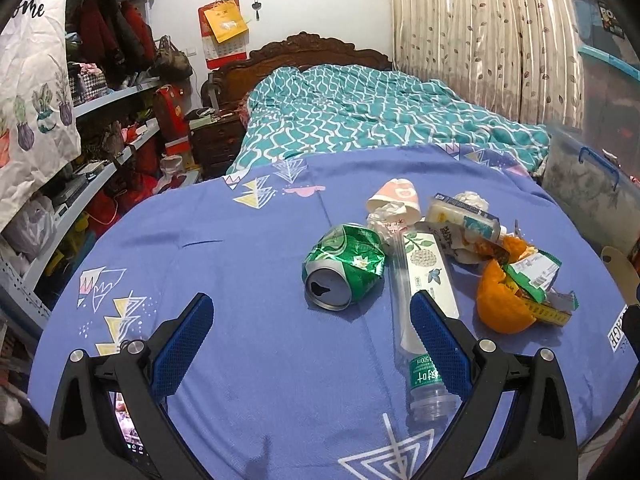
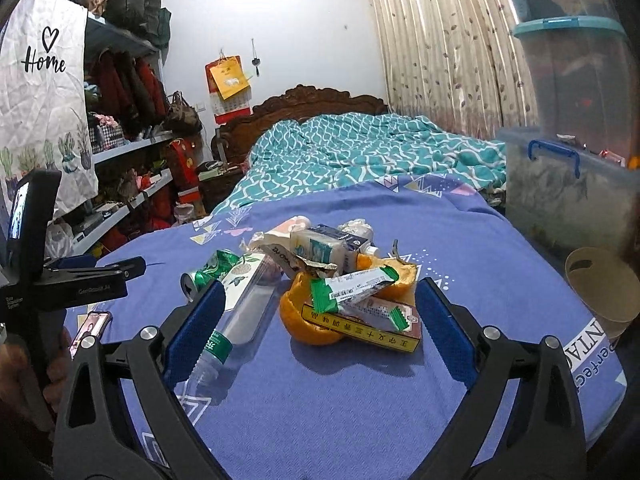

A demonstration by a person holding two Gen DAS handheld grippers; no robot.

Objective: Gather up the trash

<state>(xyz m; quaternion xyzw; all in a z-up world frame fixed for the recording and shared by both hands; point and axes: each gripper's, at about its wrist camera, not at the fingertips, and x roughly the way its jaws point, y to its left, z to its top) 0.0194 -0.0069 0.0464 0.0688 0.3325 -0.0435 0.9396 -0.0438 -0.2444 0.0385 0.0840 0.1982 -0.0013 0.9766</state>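
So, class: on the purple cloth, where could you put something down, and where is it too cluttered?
Free: the wide stretch of purple cloth left of the crushed green can, and the near strip in front of the orange peel. Crowded: can, clear bottle, peel, wrappers and paper cup are heaped together on the right.

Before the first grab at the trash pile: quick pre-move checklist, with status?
1. Left gripper open and empty: ok.
2. Right gripper open and empty: ok.
3. Crushed can free of the pile, clear to grasp: ok.
4. Plastic bottle clear of the left gripper: not ok, it lies by one finger.
5. Orange peel free to lift: not ok, wrappers and a flat box lie on it.
6. Paper bucket ready to take trash: cannot tell.
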